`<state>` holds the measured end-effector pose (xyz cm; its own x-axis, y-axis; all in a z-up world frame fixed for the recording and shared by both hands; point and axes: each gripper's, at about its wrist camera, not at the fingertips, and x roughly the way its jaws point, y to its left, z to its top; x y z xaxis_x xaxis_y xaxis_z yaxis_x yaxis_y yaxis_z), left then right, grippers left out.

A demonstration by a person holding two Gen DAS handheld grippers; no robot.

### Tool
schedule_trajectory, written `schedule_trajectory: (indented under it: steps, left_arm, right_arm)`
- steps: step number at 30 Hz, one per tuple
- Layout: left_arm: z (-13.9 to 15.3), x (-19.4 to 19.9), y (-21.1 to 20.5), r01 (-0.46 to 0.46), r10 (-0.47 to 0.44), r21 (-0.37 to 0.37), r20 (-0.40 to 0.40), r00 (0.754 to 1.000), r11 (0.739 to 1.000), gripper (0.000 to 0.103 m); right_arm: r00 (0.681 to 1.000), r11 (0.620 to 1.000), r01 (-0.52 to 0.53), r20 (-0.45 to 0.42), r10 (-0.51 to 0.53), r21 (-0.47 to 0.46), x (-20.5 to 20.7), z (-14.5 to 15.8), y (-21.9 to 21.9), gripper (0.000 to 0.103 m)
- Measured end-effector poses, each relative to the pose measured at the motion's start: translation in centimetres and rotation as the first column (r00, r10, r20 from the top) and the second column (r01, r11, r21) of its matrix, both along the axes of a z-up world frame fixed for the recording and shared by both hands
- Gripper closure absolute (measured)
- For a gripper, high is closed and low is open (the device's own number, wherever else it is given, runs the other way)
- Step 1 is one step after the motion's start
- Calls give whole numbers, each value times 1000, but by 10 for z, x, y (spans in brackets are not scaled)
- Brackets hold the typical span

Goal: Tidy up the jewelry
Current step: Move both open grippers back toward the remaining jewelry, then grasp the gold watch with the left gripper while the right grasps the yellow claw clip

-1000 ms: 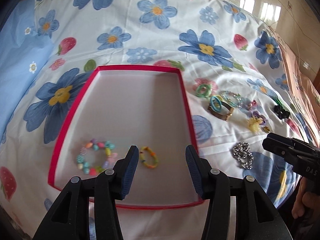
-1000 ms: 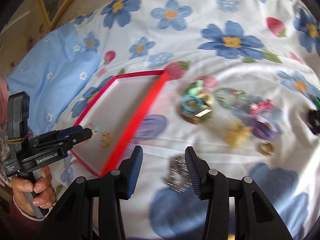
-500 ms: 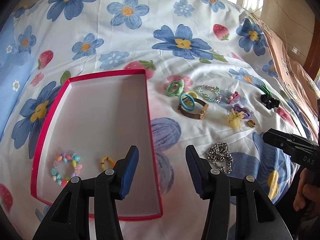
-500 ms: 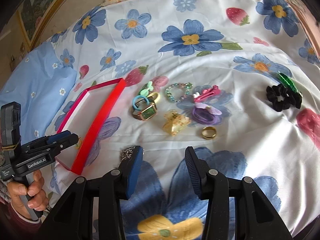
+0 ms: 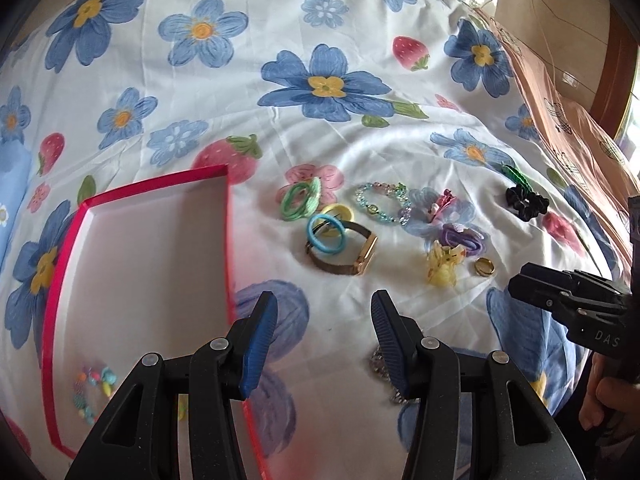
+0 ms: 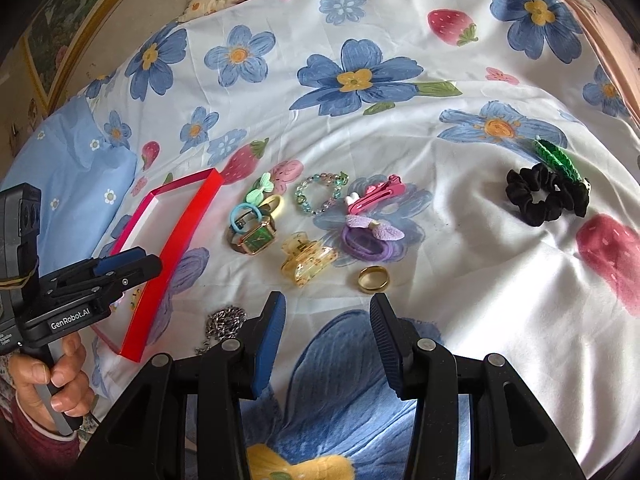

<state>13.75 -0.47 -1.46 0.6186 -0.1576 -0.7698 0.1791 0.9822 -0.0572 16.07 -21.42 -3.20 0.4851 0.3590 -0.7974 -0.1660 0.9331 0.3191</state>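
Jewelry lies spread on a flowered bedsheet [image 6: 460, 208], with a little already in the red-rimmed tray [image 5: 224, 240] at the left. Two pieces show in the tray: one pastel bead bracelet [image 5: 90, 392] and one small yellow piece [image 5: 182, 406] half hidden behind the left gripper [image 5: 322, 340], whose jaws stand apart with nothing between them, over the tray's right rim.

Right of the tray comes one silver chain [image 6: 224, 322], then a tight cluster: one green hair tie [image 6: 258, 192], one blue hair tie [image 6: 244, 218], one yellow ring-shaped tie [image 6: 276, 204], and one gold watch [image 6: 258, 238] touching them. Next are one clear-bead bracelet [image 6: 318, 196], one yellow claw clip [image 6: 306, 262], one pink clip [image 6: 374, 196], one purple tie with a bow [image 6: 370, 236] and one gold ring [image 6: 373, 279]. Well apart at the far right sit one black scrunchie [image 6: 538, 194] and one green clip [image 6: 556, 158] touching it.

The right gripper [image 6: 328, 338] is spread wide, holding nothing, over bare sheet just below the ring. Wide bare sheet lies between ring and scrunchie.
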Motion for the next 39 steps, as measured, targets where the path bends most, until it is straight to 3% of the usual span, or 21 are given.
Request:
schedule_trajectory:
  steps: [13,18,21,22,23,24,27,39]
  left_arm:
    - [-32,74,-32,85,-84,26,-61,995,996,61]
    - [-53,98,-41,109,-104,37,-114,988,993,72]
    - [-58,106,-46,130,-126,28,-125,984,991,89]
    - [-58,106,-46,134,-130,30,-125,984,991,92]
    - [-59,108,-48,140,-135,33,-122,983,990,95]
    - [-58,107,-48,143,-138,31,-119,983,989,96]
    - [-55,103,-45,139,-138,6,-107,985,990,96]
    - [-16,39,4,93,-101,-168,-39,994,981,96]
  right_arm:
    - [998,998,-67,3,67,6,28,-5,24,57]
    - [996,997,-83,-27,83,-4,43,-20,35,57]
    - [997,997,-77,-33,77,-9,48,-26,37,58]
    - [997,997,-76,-32,76,-17,49,-27,37,59]
    - [997,997,-78,-29,77,-28,51,-29,38,65]
    - [997,996,-78,-29,77,-35,51,-30,38,82]
    - [997,997,-68,-25,67,-36,50,-31,35,99]
    - [997,997,-73,36,73,-2,31,-4,30,99]
